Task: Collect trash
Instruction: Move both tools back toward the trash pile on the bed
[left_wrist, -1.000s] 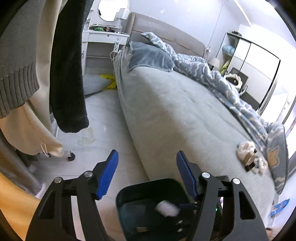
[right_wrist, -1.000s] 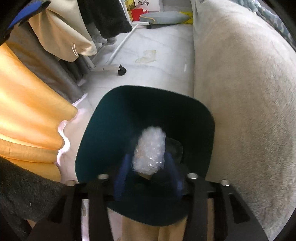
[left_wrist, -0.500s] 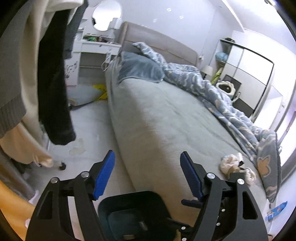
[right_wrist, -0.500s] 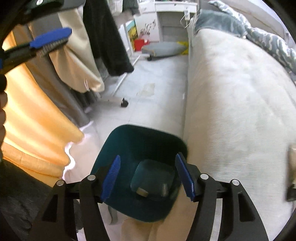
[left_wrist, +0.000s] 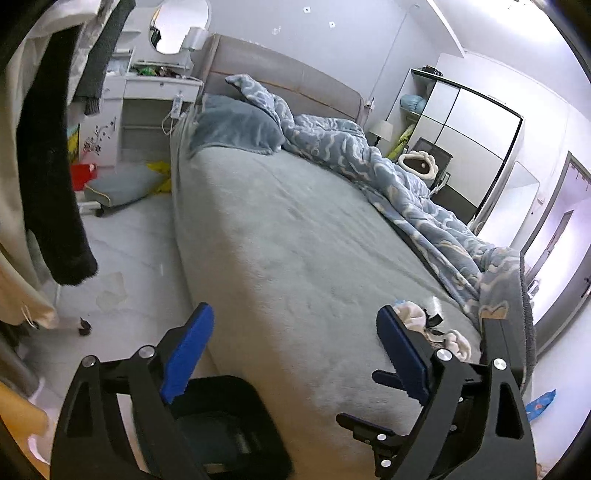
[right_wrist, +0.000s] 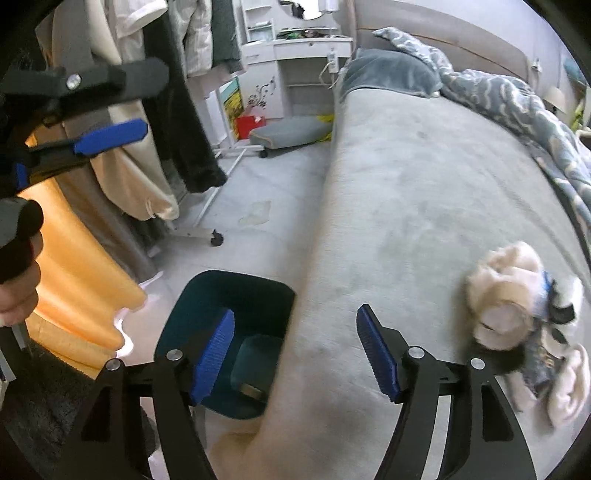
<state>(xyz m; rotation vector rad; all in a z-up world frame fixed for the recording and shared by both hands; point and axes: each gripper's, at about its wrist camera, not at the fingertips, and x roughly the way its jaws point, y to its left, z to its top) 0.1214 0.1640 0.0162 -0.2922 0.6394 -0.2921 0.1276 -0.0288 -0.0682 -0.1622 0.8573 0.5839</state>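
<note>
In your right wrist view, the dark green bin (right_wrist: 225, 295) stands on the floor at seven o'clock, just beside the grey bed (right_wrist: 424, 206). Your right gripper (right_wrist: 295, 350) has empty jaws, still opening. The trash pile (right_wrist: 517, 314) lies on the bed at four o'clock. Your left gripper (left_wrist: 291, 350) is likewise empty, its jaws opening wide.

The trash pile (right_wrist: 524, 328) on the bed is motion-blurred, its items indistinguishable.
</note>
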